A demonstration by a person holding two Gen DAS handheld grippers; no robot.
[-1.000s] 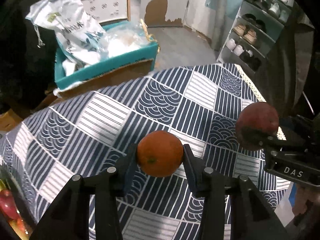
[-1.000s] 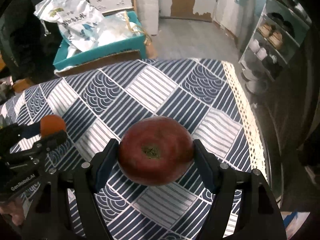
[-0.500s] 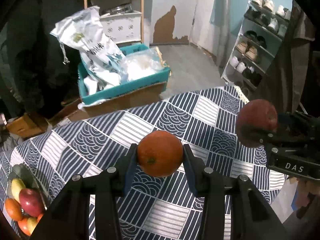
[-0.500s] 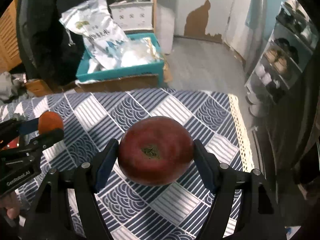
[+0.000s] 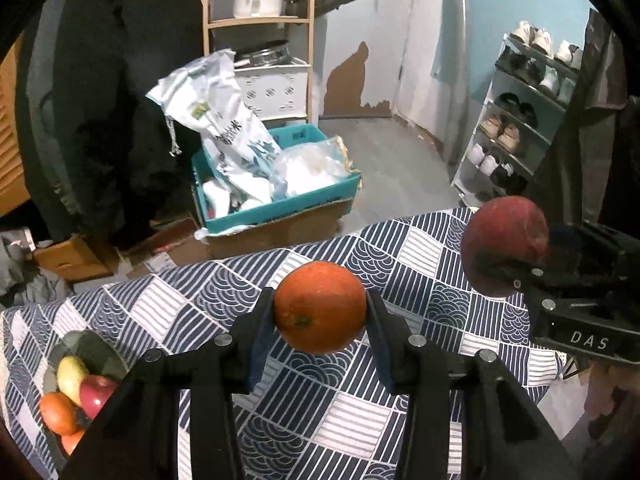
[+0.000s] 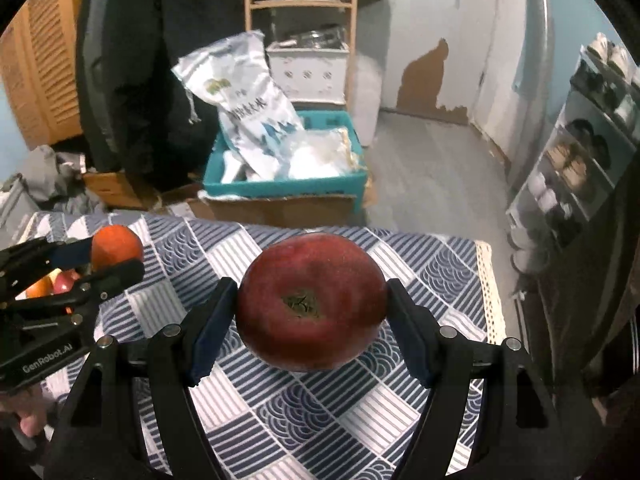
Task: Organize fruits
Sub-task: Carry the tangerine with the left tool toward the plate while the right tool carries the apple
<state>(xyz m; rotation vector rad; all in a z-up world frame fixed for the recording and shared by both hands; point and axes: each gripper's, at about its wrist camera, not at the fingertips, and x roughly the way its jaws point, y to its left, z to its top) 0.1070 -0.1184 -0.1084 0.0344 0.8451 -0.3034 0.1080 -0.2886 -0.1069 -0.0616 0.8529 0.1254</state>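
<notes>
Left gripper (image 5: 320,312) clamped on orange (image 5: 320,307), held in air above patterned tablecloth (image 5: 352,416). Right gripper (image 6: 311,306) clamped on red apple (image 6: 311,302), also aloft. Bowl (image 5: 94,350) with other fruit at table's left edge. Risk: round fruit slips from pads if grip loosens, rolls off table; grippers near each other, could collide heading for bowl.

The left gripper (image 5: 320,312) is clamped on an orange (image 5: 320,307), lifted clear above the table and angled downward. The right gripper (image 6: 311,304) beside it pinches a red apple (image 6: 311,302) between both pads, likewise raised and tilted down. The two stand side by side, apart.
</notes>
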